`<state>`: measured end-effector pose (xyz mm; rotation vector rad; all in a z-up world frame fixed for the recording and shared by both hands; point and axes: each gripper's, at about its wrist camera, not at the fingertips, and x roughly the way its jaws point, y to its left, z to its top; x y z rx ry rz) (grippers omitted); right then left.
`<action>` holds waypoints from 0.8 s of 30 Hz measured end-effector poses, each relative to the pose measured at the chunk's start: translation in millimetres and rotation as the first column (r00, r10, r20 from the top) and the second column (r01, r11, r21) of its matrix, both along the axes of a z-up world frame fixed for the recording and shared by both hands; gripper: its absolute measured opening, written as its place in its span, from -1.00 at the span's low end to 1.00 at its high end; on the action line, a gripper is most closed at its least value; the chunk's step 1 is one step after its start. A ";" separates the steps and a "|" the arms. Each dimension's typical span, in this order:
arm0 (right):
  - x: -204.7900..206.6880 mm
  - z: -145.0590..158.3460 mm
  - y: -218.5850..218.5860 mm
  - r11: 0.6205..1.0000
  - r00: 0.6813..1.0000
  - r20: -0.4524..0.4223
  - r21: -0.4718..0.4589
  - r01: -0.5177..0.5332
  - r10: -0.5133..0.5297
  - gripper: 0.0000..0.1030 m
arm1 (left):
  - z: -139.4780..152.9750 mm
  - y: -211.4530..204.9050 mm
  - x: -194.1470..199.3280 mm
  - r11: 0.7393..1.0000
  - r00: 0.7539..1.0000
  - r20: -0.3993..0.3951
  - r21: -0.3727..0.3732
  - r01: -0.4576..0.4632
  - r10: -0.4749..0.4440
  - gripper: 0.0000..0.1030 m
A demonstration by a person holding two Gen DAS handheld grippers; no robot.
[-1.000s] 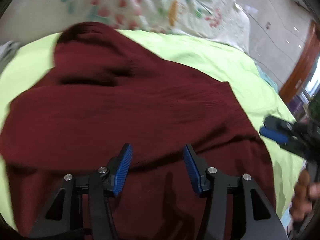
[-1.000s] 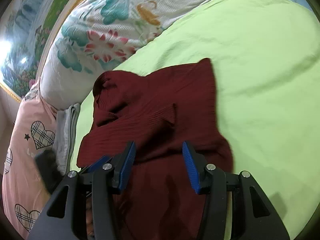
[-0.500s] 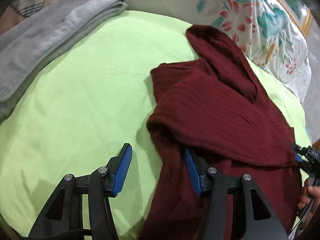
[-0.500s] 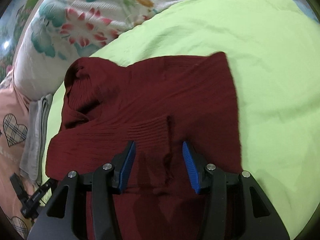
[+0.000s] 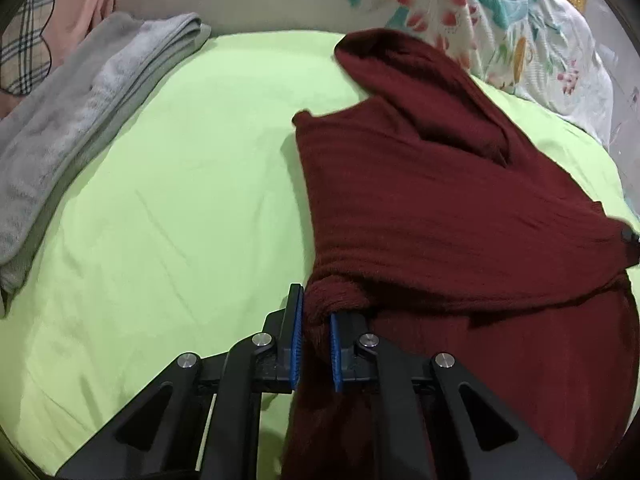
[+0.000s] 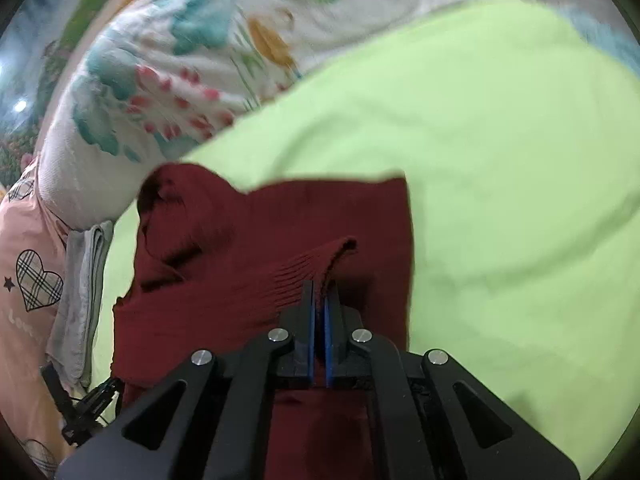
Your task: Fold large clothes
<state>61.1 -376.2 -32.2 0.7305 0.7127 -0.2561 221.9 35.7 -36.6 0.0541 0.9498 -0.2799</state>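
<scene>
Open room: bare lime-green bed sheet [image 5: 168, 208] spreads wide to the left of the garment; in the right wrist view it runs broad to the right too.
Edges: folded grey towel [image 5: 76, 120] lies along the sheet's far left edge, floral quilt [image 5: 500, 28] beyond the garment's top.
Garment: dark red ribbed knit sweater [image 5: 440, 200] lies on the sheet, partly folded, one layer lapped over another, neck end toward the quilt.
Left gripper [image 5: 316, 344]: blue pads nearly closed, pinching a bunched sweater corner.
Right gripper [image 6: 319, 332]: pads almost together, clamping a ribbed cuff edge.
Only the right wrist view: pink heart-print pillow [image 6: 28, 280] in full, and the sweater's straight right edge.
</scene>
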 end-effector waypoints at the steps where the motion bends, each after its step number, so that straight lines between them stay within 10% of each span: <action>1: 1.3 -5.5 3.1 1.000 1.000 -0.022 -0.012 -0.013 0.012 -0.93 | 1.0 3.6 0.4 1.000 1.000 -0.005 -0.019 -0.007 0.007 -0.80; 15: -16.5 13.1 -6.8 0.995 0.996 0.003 -0.049 0.089 -0.089 -0.44 | 38.1 45.6 2.0 0.978 0.996 -0.051 -0.200 0.063 -0.074 -0.49; 24: 50.2 23.9 22.5 0.989 0.990 0.036 -0.045 -0.138 0.140 -0.42 | 43.1 3.0 39.6 0.967 0.994 -0.080 -0.251 0.047 -0.069 -0.32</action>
